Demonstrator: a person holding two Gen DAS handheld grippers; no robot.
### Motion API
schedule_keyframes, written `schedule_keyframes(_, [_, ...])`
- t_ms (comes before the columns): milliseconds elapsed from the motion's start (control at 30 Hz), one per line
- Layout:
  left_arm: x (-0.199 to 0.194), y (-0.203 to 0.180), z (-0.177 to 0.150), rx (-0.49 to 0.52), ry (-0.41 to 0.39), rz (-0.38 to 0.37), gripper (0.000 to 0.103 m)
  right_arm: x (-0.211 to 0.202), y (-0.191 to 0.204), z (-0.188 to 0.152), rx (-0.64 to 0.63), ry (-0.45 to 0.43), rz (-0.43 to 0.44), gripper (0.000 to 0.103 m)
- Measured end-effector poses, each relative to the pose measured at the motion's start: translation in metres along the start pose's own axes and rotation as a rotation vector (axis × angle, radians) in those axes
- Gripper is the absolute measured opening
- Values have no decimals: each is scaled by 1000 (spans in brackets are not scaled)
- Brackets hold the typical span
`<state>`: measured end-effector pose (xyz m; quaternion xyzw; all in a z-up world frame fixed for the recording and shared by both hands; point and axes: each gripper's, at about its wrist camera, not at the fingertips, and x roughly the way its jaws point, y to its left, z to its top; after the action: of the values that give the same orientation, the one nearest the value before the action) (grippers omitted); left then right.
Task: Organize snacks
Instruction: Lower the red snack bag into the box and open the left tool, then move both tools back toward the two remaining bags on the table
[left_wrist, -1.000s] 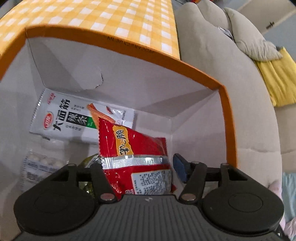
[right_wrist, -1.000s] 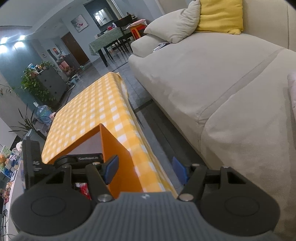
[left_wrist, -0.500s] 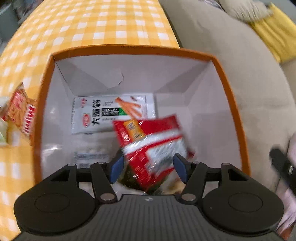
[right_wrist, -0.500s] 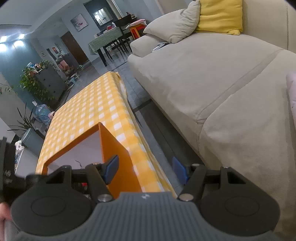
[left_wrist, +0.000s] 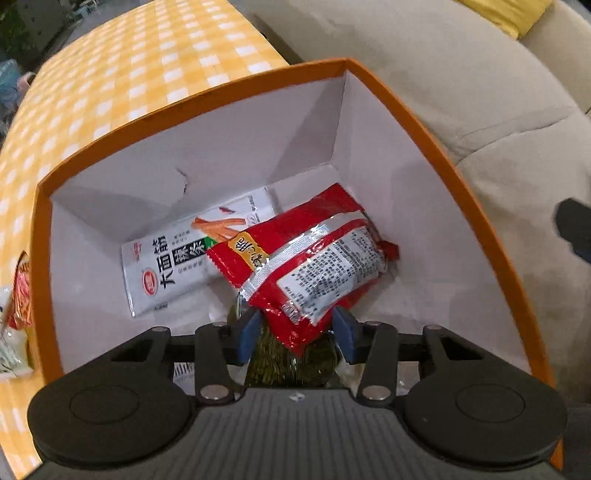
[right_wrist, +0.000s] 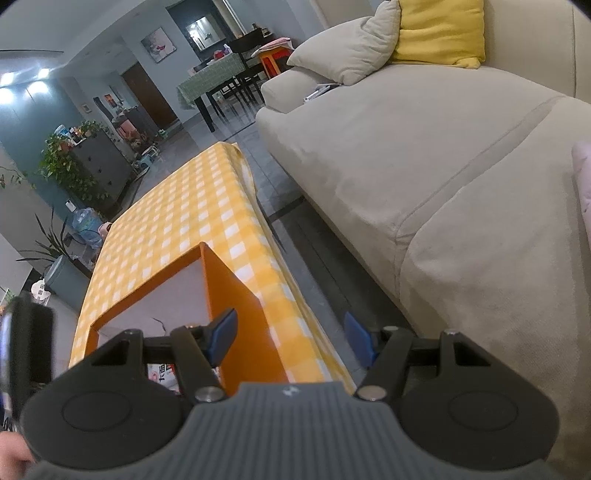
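Now left tongs (left_wrist: 295, 334) released above box (left_wrist: 406, 110); red packet (left_wrist: 306, 258) lies inside, just ahead. Right tongs (right_wrist: 290, 338) spread, empty, beside box. Risk: I snag packet withdrawing, dragging it out.

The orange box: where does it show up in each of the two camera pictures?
Left wrist view: the orange box fills most of the frame, seen from above with snack packets inside.
Right wrist view: the orange box sits lower left, one corner showing.
Shared landmark: the yellow checked tablecloth under it.
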<state>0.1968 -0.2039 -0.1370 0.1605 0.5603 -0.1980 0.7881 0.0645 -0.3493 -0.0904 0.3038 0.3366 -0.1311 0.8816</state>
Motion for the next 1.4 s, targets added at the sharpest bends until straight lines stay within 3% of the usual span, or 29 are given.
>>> schedule_keyframes(200, [14,1,13,-76,-52,67,53,1,-7,2,30,1,-12,64])
schedule_keyframes(333, [18,7,17,-111,-29,69,53,-2,-9,3,43,-15,-3,64])
schedule_keyframes(567, [3,6,6,-76,-54,47,71,0,-6,2,32,-3,3,64])
schedule_keyframes(1000, [-60,6,-27,-105,-54,87,78,-11,25,-1,-124,82,32,64])
schedule_keyframes(1133, [-86,14,-43,-96,-74,113,78,-18,29,1,-119,126,119,64])
schedule_keyframes(1400, [-133,52,-78,-151,-108,151,78,-25,68,-15,-259,175,165,64])
